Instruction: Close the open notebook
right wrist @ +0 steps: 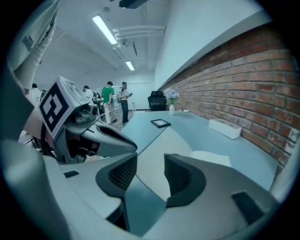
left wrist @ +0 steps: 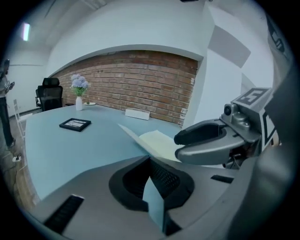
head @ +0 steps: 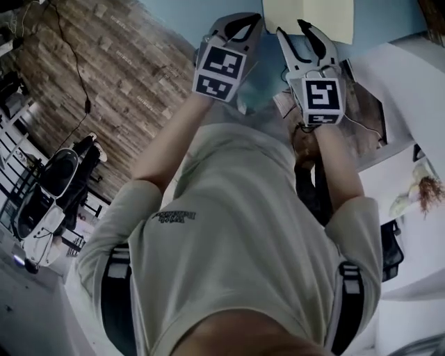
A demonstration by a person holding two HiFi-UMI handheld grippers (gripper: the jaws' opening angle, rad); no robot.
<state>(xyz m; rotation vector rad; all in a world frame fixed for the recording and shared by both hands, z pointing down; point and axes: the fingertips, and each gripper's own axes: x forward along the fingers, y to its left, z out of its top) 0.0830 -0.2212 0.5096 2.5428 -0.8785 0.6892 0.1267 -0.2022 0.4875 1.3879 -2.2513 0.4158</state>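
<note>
Left tool point(head: 254, 18) closed — right tool point(head: 292, 29) apart

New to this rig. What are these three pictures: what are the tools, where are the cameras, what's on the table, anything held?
No robot: a person holds a two-jaw tool in each hand. The head view looks down from the person's head, past their pale shirt, to the left gripper and right gripper, each carrying a black-and-white marker cube. The other two pictures come from a camera on each gripper, looking along its jaws. The light blue table holds a pale yellow open notebook, a black-framed flat panel, a white vase of flowers and a long white box. The left gripper's jaws appear shut on the notebook's raised cover; the right gripper's stand open with that cover between them, not gripped.
</note>
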